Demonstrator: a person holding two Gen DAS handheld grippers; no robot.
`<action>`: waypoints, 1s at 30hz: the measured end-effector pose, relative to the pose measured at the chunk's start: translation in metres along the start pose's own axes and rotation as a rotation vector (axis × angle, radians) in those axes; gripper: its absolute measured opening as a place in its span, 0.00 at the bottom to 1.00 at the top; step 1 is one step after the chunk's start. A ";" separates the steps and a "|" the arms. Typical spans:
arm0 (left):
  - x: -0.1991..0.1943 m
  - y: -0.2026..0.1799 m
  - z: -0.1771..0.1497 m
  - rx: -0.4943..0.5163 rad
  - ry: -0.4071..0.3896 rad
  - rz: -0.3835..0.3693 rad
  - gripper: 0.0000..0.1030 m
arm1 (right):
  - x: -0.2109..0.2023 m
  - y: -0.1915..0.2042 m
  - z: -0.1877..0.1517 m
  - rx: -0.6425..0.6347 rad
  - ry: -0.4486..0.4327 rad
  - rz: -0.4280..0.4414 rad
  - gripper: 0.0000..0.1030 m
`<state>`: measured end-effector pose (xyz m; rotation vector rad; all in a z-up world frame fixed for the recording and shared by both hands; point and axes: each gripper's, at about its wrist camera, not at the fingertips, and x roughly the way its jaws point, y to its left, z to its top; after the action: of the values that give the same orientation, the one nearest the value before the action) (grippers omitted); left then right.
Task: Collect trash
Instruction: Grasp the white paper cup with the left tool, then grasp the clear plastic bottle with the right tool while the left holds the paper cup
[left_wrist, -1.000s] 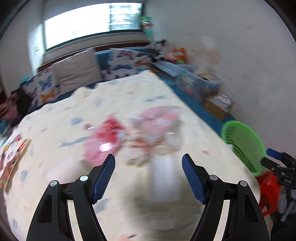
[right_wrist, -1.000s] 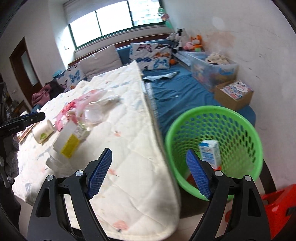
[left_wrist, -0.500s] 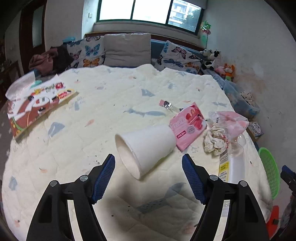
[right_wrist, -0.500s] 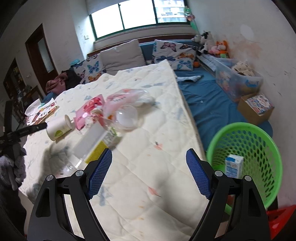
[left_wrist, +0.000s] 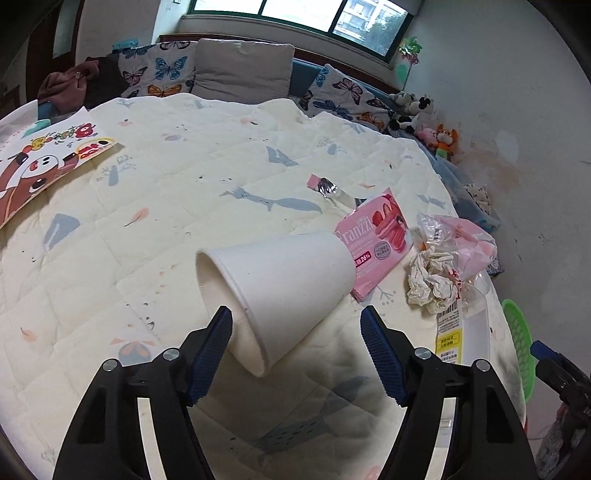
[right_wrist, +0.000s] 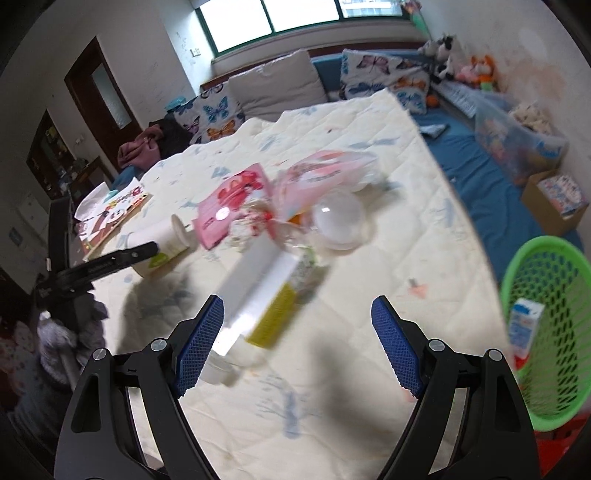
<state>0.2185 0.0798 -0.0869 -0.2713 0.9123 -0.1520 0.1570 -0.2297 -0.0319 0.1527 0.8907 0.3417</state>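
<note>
A white paper cup (left_wrist: 280, 291) lay on its side on the quilted cream bedspread (left_wrist: 155, 206), its open rim facing the left gripper (left_wrist: 295, 336), which hung wide open with the rim between its blue ribbed pads, holding nothing; whether the left pad touched the cup could not be told. At the cup's 2 o'clock sat a glossy pink snack packet (left_wrist: 380, 240), and at 3 o'clock a ball of crumpled paper (left_wrist: 432, 277) under a thin pink plastic bag (left_wrist: 461, 240). A clear plastic bottle (left_wrist: 465, 325) with a yellow label lay at 4 o'clock.

Half a second earlier the cup had lain farther from the pads; the left gripper had since closed in on it.

The right gripper (right_wrist: 295, 339) was likewise spread wide and empty, the blurred bottle (right_wrist: 266, 291) just ahead of it. A green mesh basket (right_wrist: 554, 295) stood off the bed at its 3 o'clock, a small carton (right_wrist: 526, 325) inside.
</note>
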 end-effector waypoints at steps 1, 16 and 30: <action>0.002 -0.001 0.000 0.005 0.000 -0.005 0.65 | 0.004 0.005 0.003 0.009 0.015 0.007 0.80; 0.010 0.005 0.004 0.007 0.005 -0.105 0.31 | 0.064 0.032 0.039 0.171 0.176 -0.079 0.80; 0.015 0.004 0.005 0.014 0.011 -0.145 0.29 | 0.105 0.022 0.042 0.252 0.333 -0.153 0.63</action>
<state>0.2318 0.0805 -0.0963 -0.3236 0.9021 -0.2937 0.2458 -0.1718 -0.0771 0.2635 1.2672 0.1108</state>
